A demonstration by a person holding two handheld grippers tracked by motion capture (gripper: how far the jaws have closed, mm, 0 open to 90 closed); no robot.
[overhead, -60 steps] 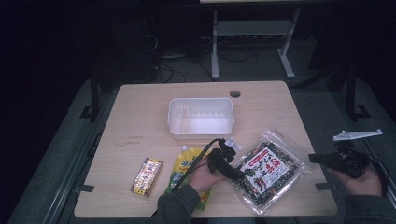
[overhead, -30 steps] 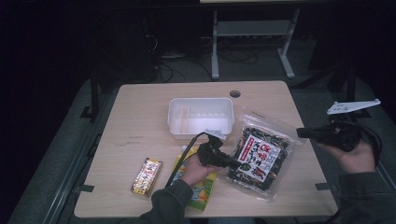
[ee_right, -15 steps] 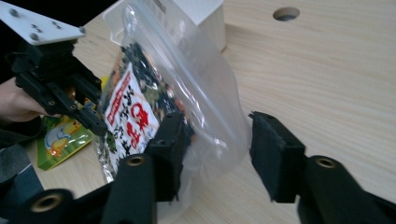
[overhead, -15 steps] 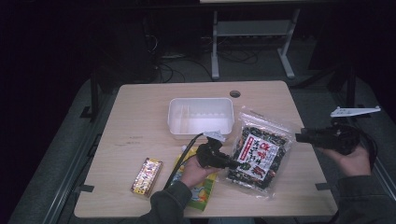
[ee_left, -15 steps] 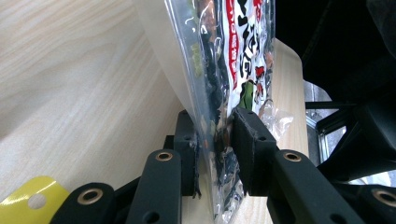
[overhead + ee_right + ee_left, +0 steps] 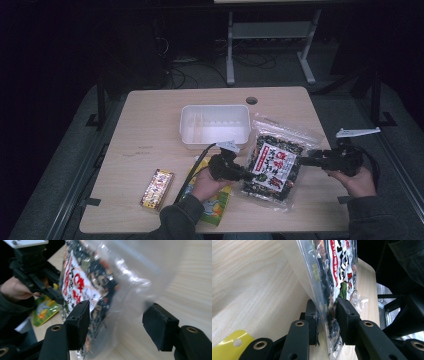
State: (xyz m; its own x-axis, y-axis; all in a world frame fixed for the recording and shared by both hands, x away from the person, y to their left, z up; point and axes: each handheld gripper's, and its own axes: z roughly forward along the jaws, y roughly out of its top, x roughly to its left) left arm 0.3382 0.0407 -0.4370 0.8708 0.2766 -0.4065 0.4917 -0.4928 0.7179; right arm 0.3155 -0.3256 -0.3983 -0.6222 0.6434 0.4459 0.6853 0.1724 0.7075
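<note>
High view: seaweed snack bag (image 6: 276,162) sat at about 4 o'clock on the wooden table (image 6: 150,125), tilted up off the top, w/ the left gripper (image 6: 246,175) clamped on its 9 o'clock edge. Right gripper (image 6: 303,161) came in at the bag's 3 o'clock side, jaws just been opening w/ the bag's edge between them. White plastic tray (image 6: 215,125) at 12 o'clock of the bag, yellow-green pouch (image 6: 212,202) under the left hand, small bar (image 6: 157,187) at 8 o'clock.

Left gripper view: black pads pinched the clear crinkly film near the seam; the bag stood upright, dark flakes inside, red & white label.

Right gripper view: jaws stood apart, straddling the glossy film, pads not pressing on it.

Handling, my guess: light, floppy, slippery film; contents brittle, so grip the flat sealed margin, not the belly. One-edge hold prob. lets it sag & swing.
</note>
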